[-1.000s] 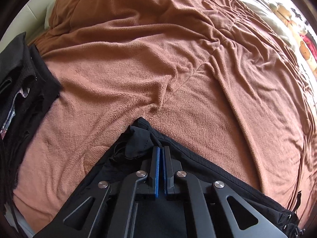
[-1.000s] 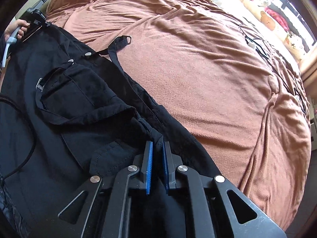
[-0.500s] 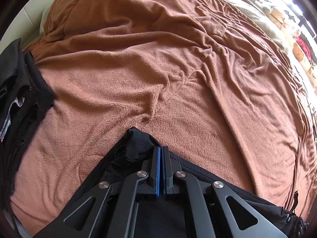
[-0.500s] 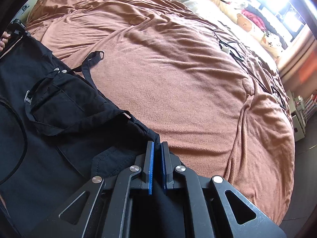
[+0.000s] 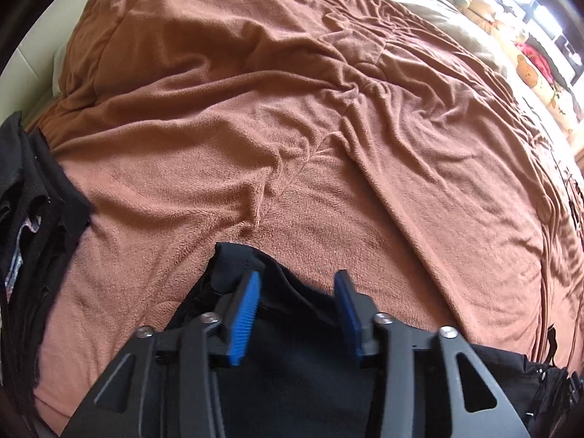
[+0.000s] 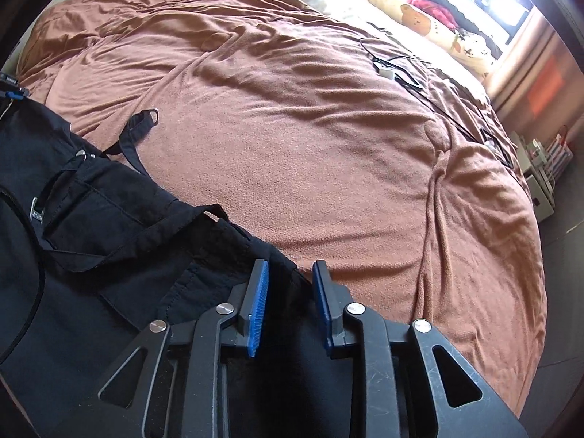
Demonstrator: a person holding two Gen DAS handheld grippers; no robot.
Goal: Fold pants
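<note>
The black pants point(image 6: 109, 241) lie flat on the brown blanket point(image 6: 328, 153), along its near left side, with a loose strap point(image 6: 140, 127) pointing away. Their far corner point(image 5: 233, 259) shows just past my left gripper point(image 5: 297, 277). That gripper's jaws are opening; the blue pads point(image 5: 246, 314) stand well apart and the fabric edge lies loose between them. My right gripper point(image 6: 290, 266) is opening too, a narrower gap over the pants' other end, and its pads point(image 6: 259, 303) do not press on the cloth.
A heap of dark clothes point(image 5: 29, 219) sits at the blanket's left edge. Thin black cables point(image 6: 394, 69) lie on the far right of the bed. Stuffed toys point(image 6: 419, 11) line the window side. The bed's right edge drops to the floor point(image 6: 562, 241).
Both grippers were shut on the pants' edge; now their jaws have parted and the fabric lies loose. Both views have rolled slightly.
</note>
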